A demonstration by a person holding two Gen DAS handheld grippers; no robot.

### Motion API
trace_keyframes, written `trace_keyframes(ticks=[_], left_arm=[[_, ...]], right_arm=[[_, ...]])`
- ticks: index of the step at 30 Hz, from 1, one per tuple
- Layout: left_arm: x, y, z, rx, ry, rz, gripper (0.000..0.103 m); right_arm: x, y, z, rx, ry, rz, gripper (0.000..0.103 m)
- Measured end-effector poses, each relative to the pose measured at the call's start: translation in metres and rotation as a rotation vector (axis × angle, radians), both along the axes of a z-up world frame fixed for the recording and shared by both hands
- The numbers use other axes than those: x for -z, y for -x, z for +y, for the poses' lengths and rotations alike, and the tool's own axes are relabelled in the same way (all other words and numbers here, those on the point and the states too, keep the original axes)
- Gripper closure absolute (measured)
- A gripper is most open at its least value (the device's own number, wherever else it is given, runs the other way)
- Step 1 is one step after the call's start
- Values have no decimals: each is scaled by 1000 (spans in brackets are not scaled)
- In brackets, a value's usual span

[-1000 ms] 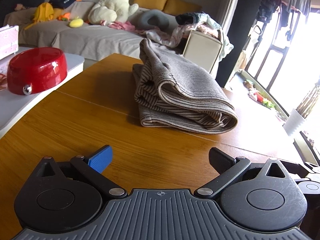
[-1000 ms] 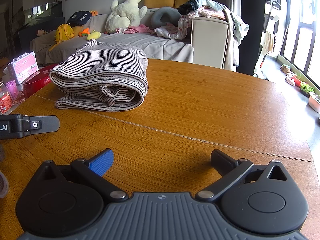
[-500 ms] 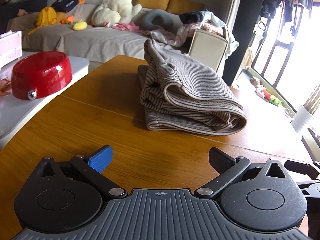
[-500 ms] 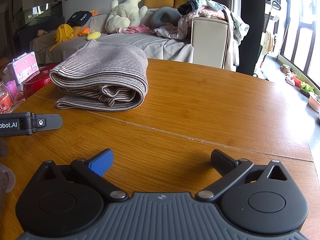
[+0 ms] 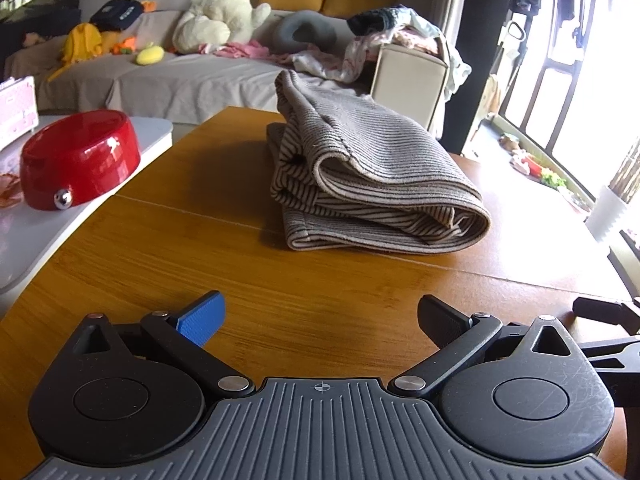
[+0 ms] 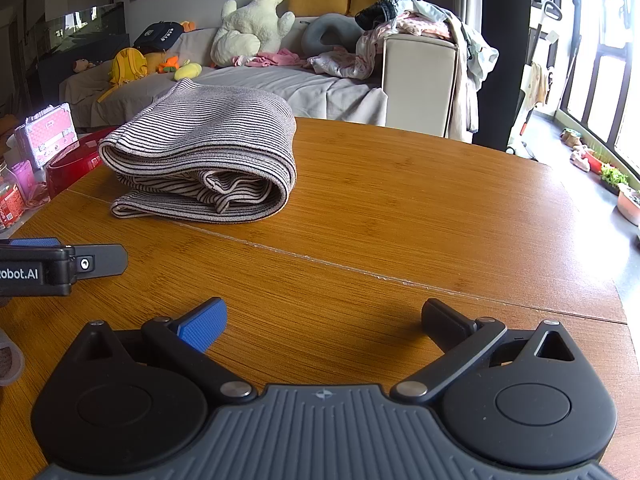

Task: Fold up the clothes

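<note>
Folded striped sweater lies on the wooden table, ahead of both grippers, touching neither. Left gripper spread wide, empty, low over the table, sweater straight ahead. Right gripper wide too, empty; sweater ahead to its left.

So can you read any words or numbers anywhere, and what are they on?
"obot.AI": white letters on the side of the left gripper, cut off at the picture's edge.
Black cap on the sofa: white lettering, too small to read.
Red-labelled jar beside the table: print too blurred to read.
Folded striped garment: no writing shows.
</note>
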State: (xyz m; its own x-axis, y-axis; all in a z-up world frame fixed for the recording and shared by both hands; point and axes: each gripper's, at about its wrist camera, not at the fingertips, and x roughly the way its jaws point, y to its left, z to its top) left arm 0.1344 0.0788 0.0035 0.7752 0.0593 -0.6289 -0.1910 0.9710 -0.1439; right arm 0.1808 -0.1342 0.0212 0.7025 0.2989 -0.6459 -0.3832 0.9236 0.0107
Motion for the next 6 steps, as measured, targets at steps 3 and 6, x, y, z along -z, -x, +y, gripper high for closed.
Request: trace_keyframes(ticks=[3,6], left_arm=[[0,2,4,-1,20,-11,0],[-2,6,12,25,50,-27,0]], right_arm=[[0,0,1,6,0,0,0],[0,-5,6,43,-3,1,0]])
